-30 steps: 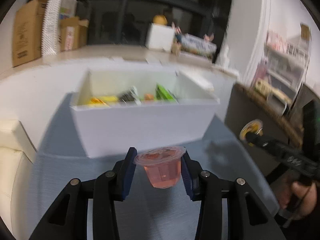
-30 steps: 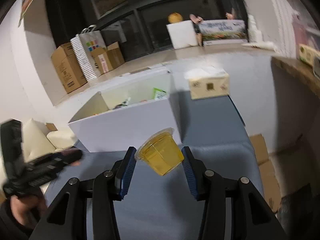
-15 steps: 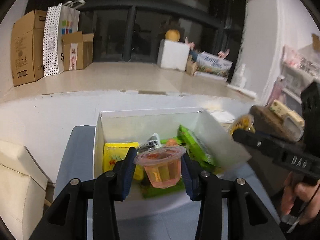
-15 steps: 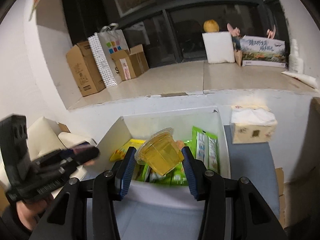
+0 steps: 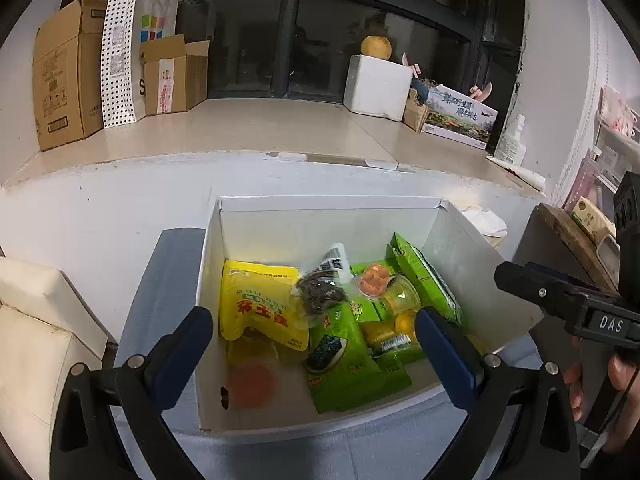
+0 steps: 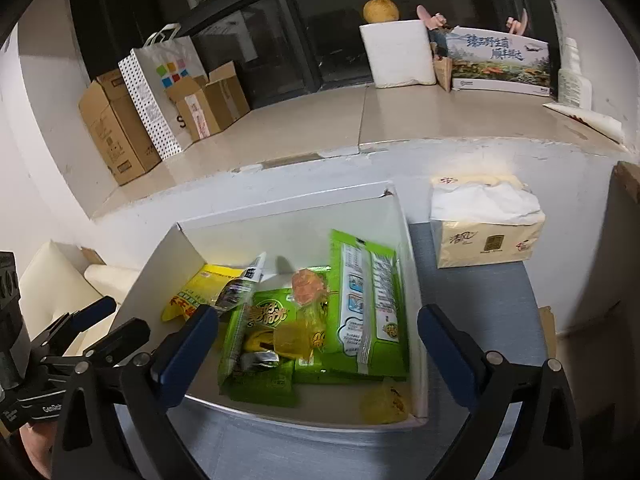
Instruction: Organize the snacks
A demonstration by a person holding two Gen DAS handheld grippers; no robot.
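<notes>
My left gripper [image 5: 310,330] and my right gripper [image 6: 318,330] both hang over the white box [image 5: 320,206], and the jaws of each have just been opening wide with nothing gripped between them. The pink jelly cup [image 5: 252,384] lies blurred at the box's near left corner beside the yellow pouch [image 5: 258,304], and the yellow jelly cup [image 6: 384,402] sits blurred in the near right corner, by the green snack packs [image 6: 364,300].
</notes>
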